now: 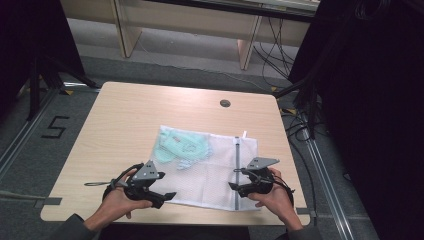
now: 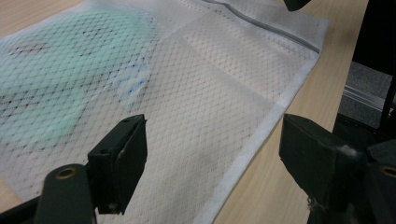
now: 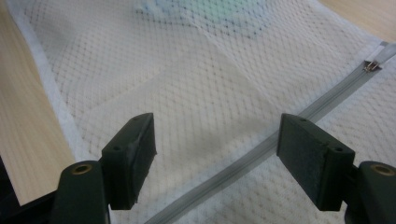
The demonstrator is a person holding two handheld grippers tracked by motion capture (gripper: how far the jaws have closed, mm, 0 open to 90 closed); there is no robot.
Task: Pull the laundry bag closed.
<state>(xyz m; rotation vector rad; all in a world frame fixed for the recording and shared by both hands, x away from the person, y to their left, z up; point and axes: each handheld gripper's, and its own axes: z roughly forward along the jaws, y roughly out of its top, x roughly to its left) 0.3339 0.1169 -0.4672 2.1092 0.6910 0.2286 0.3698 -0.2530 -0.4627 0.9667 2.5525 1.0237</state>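
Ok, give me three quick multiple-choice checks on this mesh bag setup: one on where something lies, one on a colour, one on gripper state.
1. Where does the garment lie inside the mesh bag?
A. In the far left part
B. At the near right corner
C. Outside the bag, on the table

2. What colour is the garment?
A. Red
B. Pale green
C. Black

3. How do the jaws of the left gripper and right gripper stand?
A. Both clamped on the zipper
B. Both open, nothing gripped
C. Left shut, right open

Answers:
1 A, the high view shows it in the bag's far left part.
2 B, it shows mint green through the mesh.
3 B, each gripper view shows its pads wide apart over the mesh.
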